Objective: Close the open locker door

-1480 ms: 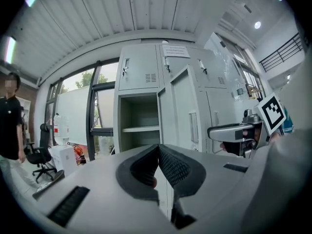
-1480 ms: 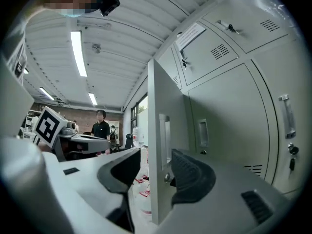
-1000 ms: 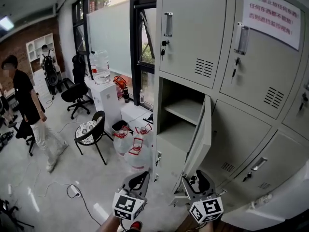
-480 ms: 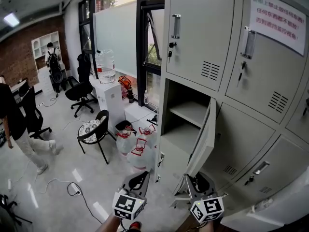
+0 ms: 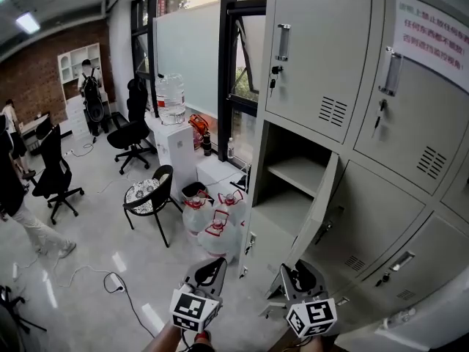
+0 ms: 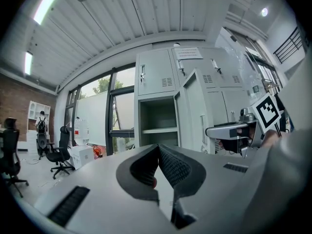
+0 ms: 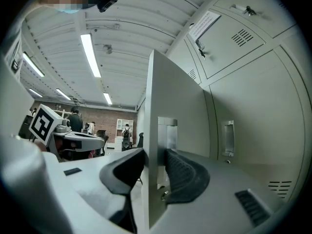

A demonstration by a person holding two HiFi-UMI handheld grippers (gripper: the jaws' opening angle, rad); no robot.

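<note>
Two grippers are level low before the lockers: the right gripper [image 7: 154, 165] has fingers that have just been closing and pinch the free edge of the one open locker door [image 5: 321, 210], ajar before its one-shelf compartment [image 5: 287, 191], while the left gripper [image 6: 157, 165] has fingers pressed together, empty.
</note>
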